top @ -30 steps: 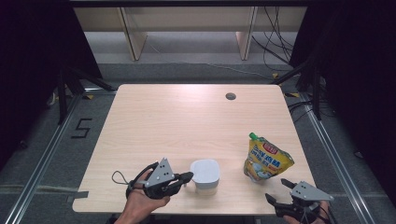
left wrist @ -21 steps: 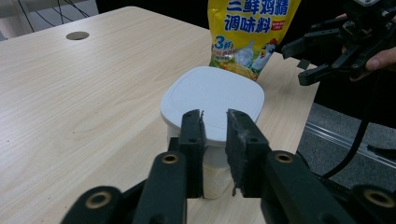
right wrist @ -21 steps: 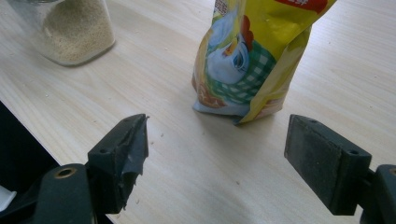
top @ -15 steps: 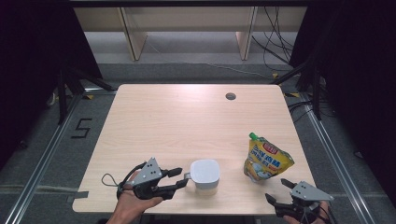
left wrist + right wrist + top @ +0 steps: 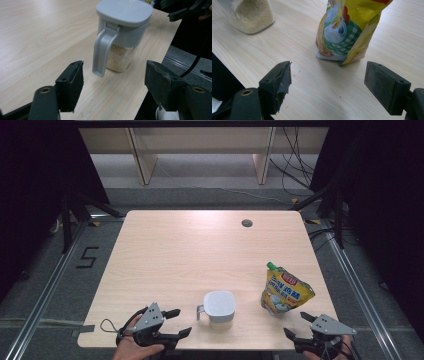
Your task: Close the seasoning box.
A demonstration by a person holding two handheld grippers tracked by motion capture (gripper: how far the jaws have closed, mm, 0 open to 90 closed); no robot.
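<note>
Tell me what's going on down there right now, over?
Left gripper open, fingers facing the grey-lidded jar handle, not touching. Right gripper open, short of the yellow pouch. Nothing between either gripper and its item.

Looking down from above at the whole tabletop (image 5: 200, 250); peering close and low along each tongs, sharing the jar (image 5: 122, 30).

On the surface (image 5: 165, 255), the lidded jar (image 5: 219, 307) stands left of the pouch (image 5: 284, 291), both near the front edge.
</note>
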